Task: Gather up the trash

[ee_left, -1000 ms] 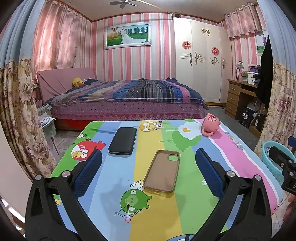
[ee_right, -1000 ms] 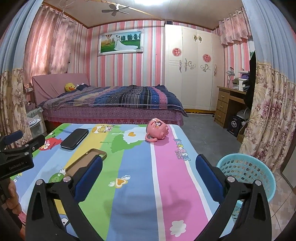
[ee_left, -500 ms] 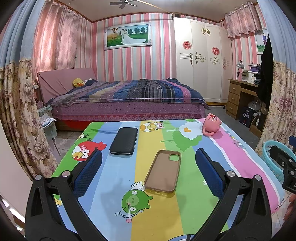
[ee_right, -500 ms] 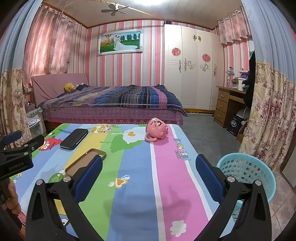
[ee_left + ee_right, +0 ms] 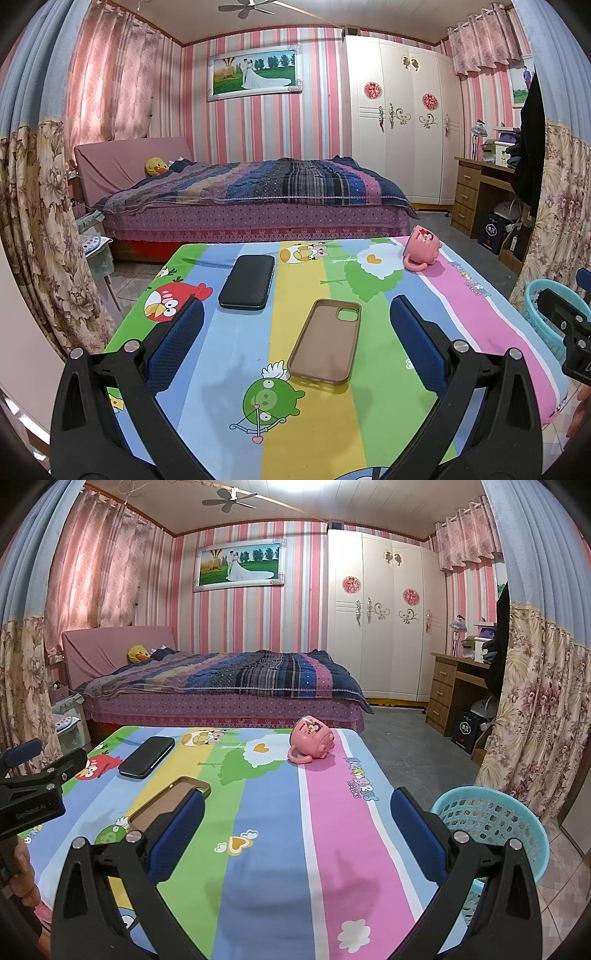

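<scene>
The room was a bedroom with pink striped walls, a bed (image 5: pixel 255 199) under a striped quilt along the far side, and a white wardrobe (image 5: pixel 402 122) to the far right. In the foreground stood a table covered by a bright cartoon-printed cloth (image 5: pixel 236 354) in green, blue, yellow and pink bands.

On the cloth lay a black rectangular case (image 5: pixel 246 281) toward the far left, and nearer, just right of it, a brown phone case (image 5: pixel 325 345) lying open side up. A pink mug (image 5: pixel 312 744) lay tipped on its side near the far right edge of the table, its handle toward the near side. A light blue plastic basket (image 5: pixel 491 821) stood on the tiled floor just beyond the table's right edge.

The left gripper (image 5: pixel 295 343) hung above the near part of the table with its blue-padded jaws spread wide and nothing between them; the phone case showed in the gap ahead of it. The right gripper (image 5: pixel 297 830) likewise hovered over the pink and blue bands, jaws wide apart and empty, with the basket just beyond its right finger. In the right wrist view the left gripper's black body appeared at the far left edge, with part of a hand (image 5: pixel 22 878) below it.
</scene>
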